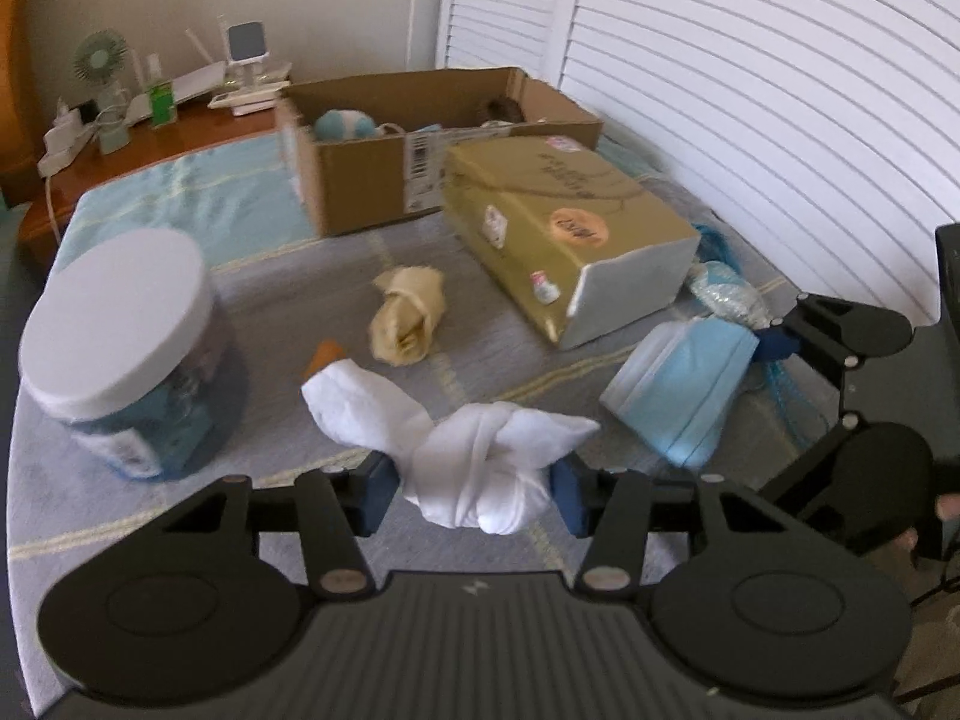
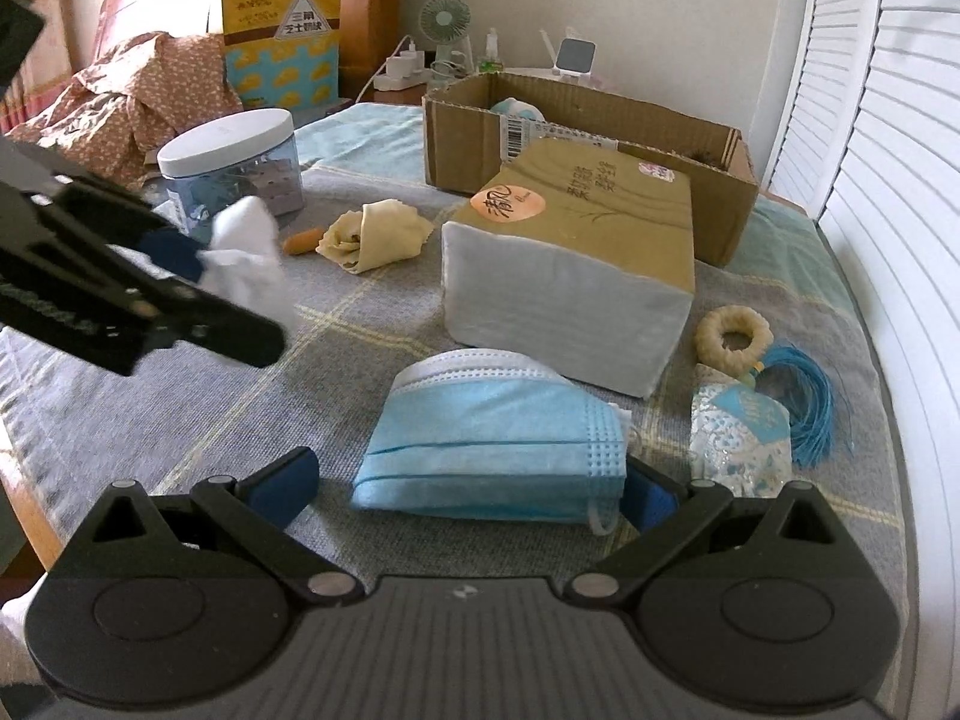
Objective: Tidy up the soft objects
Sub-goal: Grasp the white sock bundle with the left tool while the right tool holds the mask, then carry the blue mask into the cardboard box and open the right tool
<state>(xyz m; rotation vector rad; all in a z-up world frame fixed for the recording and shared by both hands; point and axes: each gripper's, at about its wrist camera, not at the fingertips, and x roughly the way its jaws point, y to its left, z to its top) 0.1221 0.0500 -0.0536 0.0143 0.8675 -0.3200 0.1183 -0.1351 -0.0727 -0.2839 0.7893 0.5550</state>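
My left gripper [image 1: 474, 489] clamps knotted white sock [image 1: 480, 468]; right gripper [image 2: 465, 489] wide, straddling blue face masks [image 2: 492, 438], ungripped. Cardboard box [image 1: 372, 180] holds few items; yellow cloth [image 1: 408, 318] waits.

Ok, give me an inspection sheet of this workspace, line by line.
Surface: grey plaid blanket on a bed.
Job's things: knotted white cloth; stack of blue face masks; rolled yellow cloth; open cardboard box holding a teal plush.
Clutter: gold tissue pack, white-lidded blue jar, woven ring, blue tassel sachet.
Grippers: left gripper shut on the white cloth; right gripper open, straddling the masks.
Cables: white charger lead by the nightstand.
Surroundings: white louvred doors, small desk fan.
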